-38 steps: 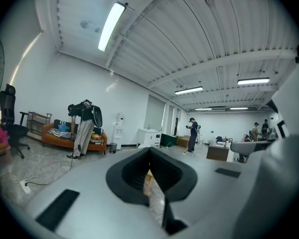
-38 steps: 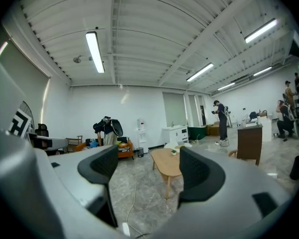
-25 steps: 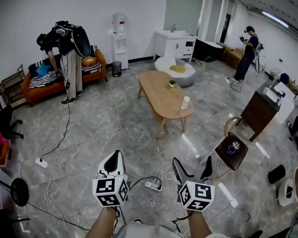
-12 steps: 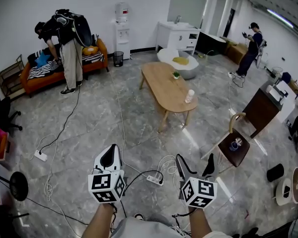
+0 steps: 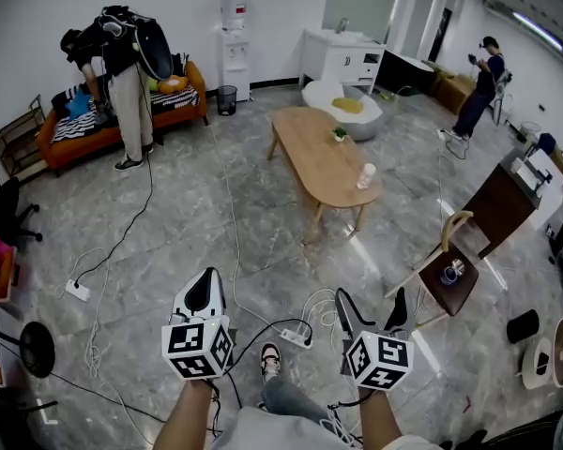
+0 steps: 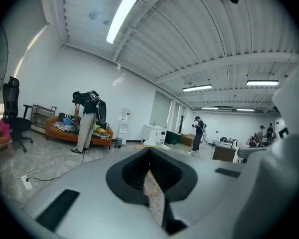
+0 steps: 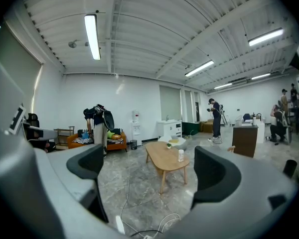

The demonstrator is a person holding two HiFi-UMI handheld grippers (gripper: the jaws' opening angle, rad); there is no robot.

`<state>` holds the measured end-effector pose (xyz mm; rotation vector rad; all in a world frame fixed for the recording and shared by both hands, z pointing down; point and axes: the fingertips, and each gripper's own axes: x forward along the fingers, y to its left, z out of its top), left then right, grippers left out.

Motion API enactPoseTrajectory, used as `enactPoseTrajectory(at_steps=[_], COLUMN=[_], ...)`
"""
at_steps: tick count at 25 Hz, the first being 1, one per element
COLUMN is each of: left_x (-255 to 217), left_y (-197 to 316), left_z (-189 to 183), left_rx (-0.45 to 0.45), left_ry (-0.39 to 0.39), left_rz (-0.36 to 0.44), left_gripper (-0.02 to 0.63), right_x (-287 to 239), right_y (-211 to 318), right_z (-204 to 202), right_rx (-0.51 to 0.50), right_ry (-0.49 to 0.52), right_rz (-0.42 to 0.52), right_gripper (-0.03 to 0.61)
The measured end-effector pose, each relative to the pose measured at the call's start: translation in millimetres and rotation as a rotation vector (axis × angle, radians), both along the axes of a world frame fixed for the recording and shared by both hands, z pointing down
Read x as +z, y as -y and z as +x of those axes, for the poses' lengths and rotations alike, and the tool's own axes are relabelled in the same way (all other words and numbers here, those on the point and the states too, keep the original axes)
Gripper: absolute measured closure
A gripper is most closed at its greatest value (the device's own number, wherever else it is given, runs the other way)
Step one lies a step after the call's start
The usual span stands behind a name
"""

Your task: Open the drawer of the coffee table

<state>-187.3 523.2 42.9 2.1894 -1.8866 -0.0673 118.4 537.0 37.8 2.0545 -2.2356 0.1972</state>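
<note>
The coffee table (image 5: 324, 167) is a long oval wooden table standing mid-room, several steps ahead of both grippers. A white cup (image 5: 365, 175) and a small plant (image 5: 339, 133) stand on it. No drawer shows from here. My left gripper (image 5: 206, 293) is held low at the bottom left, its jaws shut on nothing. My right gripper (image 5: 371, 303) is beside it, open and empty. In the right gripper view the table (image 7: 164, 159) and cup (image 7: 180, 155) show between the spread fingers (image 7: 214, 173) of the right gripper (image 7: 150, 171). In the left gripper view, the left gripper (image 6: 152, 176) hides most of the floor.
A power strip (image 5: 294, 337) and loose cables lie on the floor just ahead. A wooden chair (image 5: 450, 279) stands at the right, a dark cabinet (image 5: 502, 200) beyond it. One person (image 5: 127, 73) bends by an orange sofa (image 5: 75, 143); another (image 5: 483, 73) stands far right.
The view has advanced toward the table, which sits slightly nearer. A shoe and leg now show between the grippers. Both grippers keep their states.
</note>
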Motion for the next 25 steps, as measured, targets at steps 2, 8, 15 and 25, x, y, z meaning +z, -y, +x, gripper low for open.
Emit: enactPoseTrajectory(at_steps=[2, 8, 15, 25], left_x=[4, 3, -5, -6], left_y=[16, 83, 182, 316], left_z=[-2, 5, 11, 26], left_rx=[-0.001, 0.018, 0.056, 0.103], left_ry=[0.001, 0.03, 0.083, 0.109], left_rz=[-0.007, -0.015, -0.022, -0.023], left_gripper=[0.623, 0.623, 0.623, 0.623], right_x=[5, 13, 17, 28], right_y=[16, 81, 179, 302], right_z=[0, 15, 19, 30], right_rx=[0.005, 0.038, 0.059, 0.077], right_ry=[0.007, 0.025, 0.074, 0.117], right_rz=[-0.008, -0.025, -0.036, -0.053], right_gripper=[0.011, 0.028, 0.034, 0.044])
